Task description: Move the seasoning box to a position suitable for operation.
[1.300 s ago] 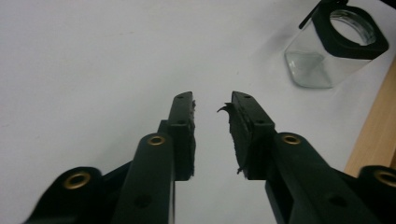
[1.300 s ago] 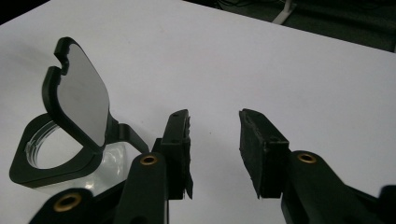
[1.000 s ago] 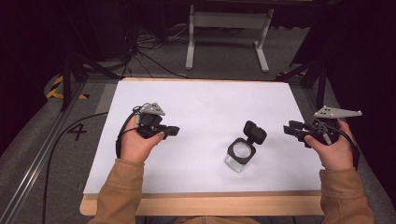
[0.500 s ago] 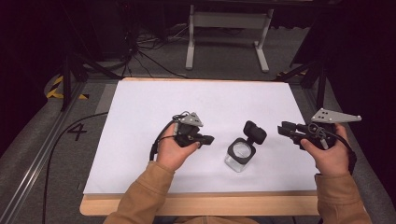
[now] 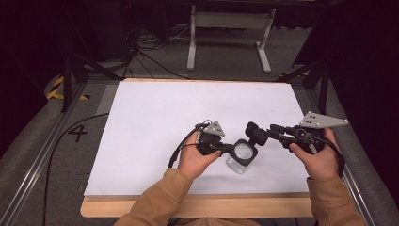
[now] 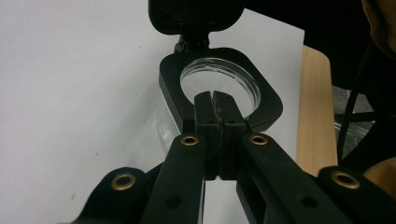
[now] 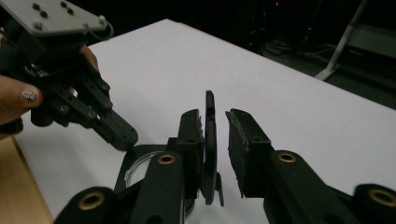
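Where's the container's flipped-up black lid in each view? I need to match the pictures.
High view: lid right of centre, standing just behind the black collar.
Left gripper view: lid top centre, blurred, above the collar.
Right gripper view: lid centre, edge-on between the jaws of the right claw, which have just been closing; a gap remains on one side.
Shared landmark: the collar.

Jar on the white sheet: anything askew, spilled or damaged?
Nothing stands out. The clear jar stands upright, its hinged black lid flipped open, with no spill on the white sheet.
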`<state>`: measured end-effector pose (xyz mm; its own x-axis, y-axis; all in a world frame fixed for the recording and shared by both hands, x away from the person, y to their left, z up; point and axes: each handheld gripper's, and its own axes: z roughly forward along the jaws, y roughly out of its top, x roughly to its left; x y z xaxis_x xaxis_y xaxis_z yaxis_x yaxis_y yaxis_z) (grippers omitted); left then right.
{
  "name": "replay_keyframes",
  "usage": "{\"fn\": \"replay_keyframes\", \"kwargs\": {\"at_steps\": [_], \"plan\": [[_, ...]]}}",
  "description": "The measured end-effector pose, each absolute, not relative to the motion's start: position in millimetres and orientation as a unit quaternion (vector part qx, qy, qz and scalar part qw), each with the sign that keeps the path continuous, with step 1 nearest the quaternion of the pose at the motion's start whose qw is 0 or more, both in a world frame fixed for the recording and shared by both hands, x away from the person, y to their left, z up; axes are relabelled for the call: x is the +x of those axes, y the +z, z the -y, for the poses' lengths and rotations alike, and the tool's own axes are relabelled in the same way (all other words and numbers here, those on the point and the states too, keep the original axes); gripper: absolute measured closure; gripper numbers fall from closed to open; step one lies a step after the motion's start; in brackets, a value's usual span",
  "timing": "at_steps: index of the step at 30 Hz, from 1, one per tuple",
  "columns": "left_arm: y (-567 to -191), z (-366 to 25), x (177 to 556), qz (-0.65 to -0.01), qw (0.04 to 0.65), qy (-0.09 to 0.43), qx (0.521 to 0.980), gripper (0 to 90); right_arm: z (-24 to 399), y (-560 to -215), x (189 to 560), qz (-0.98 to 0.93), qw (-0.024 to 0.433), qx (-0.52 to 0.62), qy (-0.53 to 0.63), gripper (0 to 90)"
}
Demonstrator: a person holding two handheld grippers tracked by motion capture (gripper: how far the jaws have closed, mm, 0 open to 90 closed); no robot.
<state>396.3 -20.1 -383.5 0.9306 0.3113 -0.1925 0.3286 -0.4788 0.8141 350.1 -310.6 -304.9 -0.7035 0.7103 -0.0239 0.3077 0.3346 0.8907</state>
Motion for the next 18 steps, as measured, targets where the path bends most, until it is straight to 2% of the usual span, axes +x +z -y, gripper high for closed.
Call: {"fn": "replay_keyframes", "kwargs": {"at_steps": [5,8,11,18], "plan": [[-385,22,397,-0.182,0.476,-0.01,0.86,90.0,306,-308,351,-0.785,0.225,0.316,0.482,81.2],[-385,24,395,-0.184,0.478,-0.006,0.859,90.0,301,-311,353,-0.788,0.22,0.314,0.481,80.9],[-385,24,395,-0.183,0.478,-0.006,0.859,90.0,297,-313,354,-0.792,0.235,0.312,0.469,80.9],[-387,24,396,-0.184,0.485,-0.007,0.855,90.0,293,-315,354,-0.8,0.246,0.309,0.451,85.7]]}}
